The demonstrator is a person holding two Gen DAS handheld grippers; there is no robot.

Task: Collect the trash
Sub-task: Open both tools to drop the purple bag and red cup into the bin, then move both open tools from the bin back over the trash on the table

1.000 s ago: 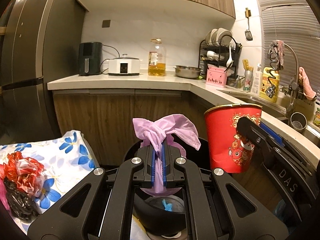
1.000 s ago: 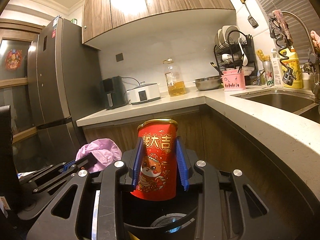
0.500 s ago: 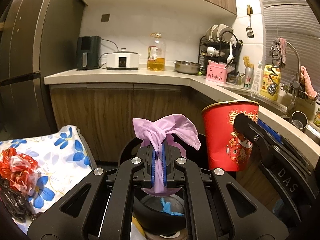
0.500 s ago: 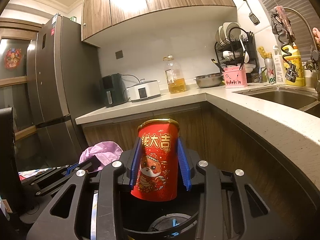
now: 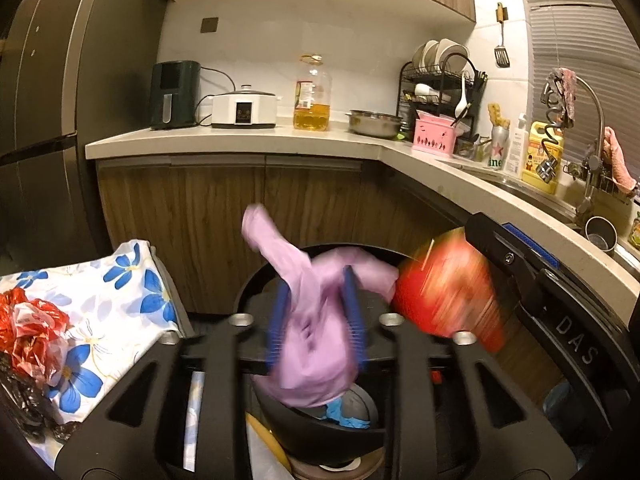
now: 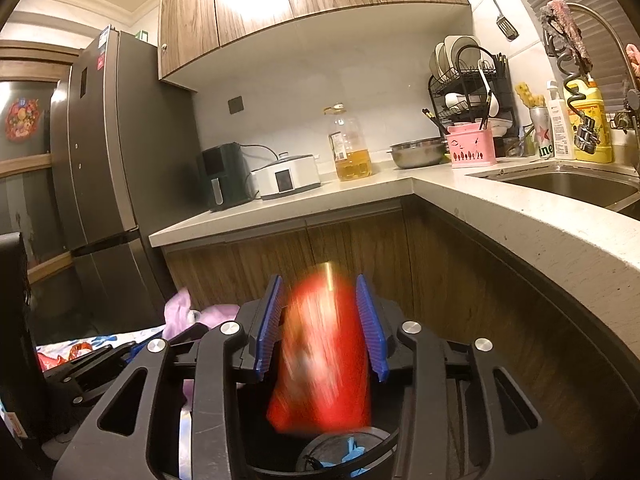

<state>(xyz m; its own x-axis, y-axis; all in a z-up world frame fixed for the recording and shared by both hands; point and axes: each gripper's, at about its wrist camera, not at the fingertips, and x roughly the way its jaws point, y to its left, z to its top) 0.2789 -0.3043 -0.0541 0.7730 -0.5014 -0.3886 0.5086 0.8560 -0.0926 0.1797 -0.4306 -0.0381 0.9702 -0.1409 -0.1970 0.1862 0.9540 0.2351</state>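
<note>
My left gripper is open over a black trash bin; the tied purple plastic bag is blurred and dropping between its blue pads. My right gripper is open over the same bin; the red paper cup is blurred and falling between its pads. The cup also shows in the left wrist view. Blue trash lies inside the bin.
A floral-cloth table at left holds red and black crumpled bags. A kitchen counter wraps around behind and right, with appliances, an oil bottle, a dish rack and a sink. A fridge stands at left.
Both grippers opened. The purple bag and the red cup left the pads and are falling toward the bin.
</note>
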